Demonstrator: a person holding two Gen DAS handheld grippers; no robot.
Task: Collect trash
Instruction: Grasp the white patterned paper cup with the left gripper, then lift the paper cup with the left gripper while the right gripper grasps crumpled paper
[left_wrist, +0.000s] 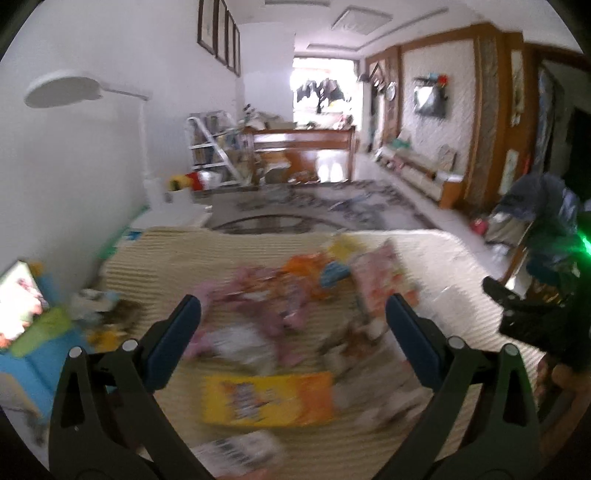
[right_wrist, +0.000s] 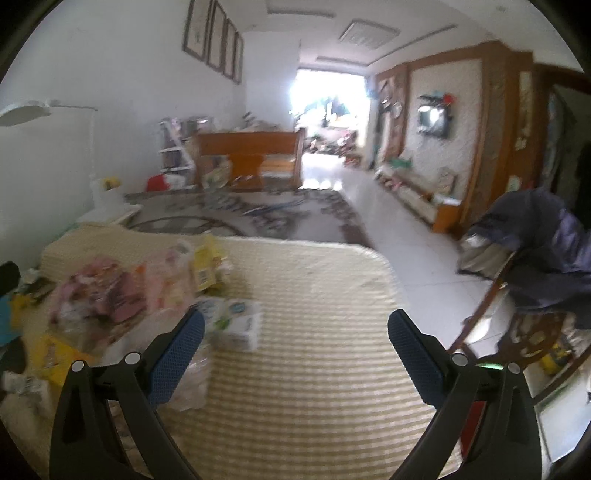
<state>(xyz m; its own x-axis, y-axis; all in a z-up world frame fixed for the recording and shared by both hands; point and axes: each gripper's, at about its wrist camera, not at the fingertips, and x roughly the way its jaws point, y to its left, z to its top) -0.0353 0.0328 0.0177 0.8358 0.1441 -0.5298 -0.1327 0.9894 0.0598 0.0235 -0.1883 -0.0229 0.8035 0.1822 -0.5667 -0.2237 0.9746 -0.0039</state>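
A pile of snack wrappers lies on a beige ribbed mat (left_wrist: 443, 258). In the left wrist view I see pink wrappers (left_wrist: 258, 295), an orange one (left_wrist: 310, 269), a pink-and-white packet (left_wrist: 380, 280) and a yellow packet (left_wrist: 269, 398). My left gripper (left_wrist: 293, 314) is open and empty above the pile. My right gripper (right_wrist: 295, 325) is open and empty over the mat (right_wrist: 314, 387); a white tissue pack (right_wrist: 232, 325) lies just by its left finger, and the pink wrappers (right_wrist: 99, 291) and yellow packet (right_wrist: 55, 358) lie further left. Both views are blurred.
A blue and green box (left_wrist: 33, 350) stands at the mat's left edge. The other gripper's black body (left_wrist: 532, 314) shows at right. A chair with dark clothes (right_wrist: 535, 266) stands to the right. A patterned rug (right_wrist: 240, 214), wooden bench (right_wrist: 251, 155) and white floor lamp (left_wrist: 140, 110) lie beyond.
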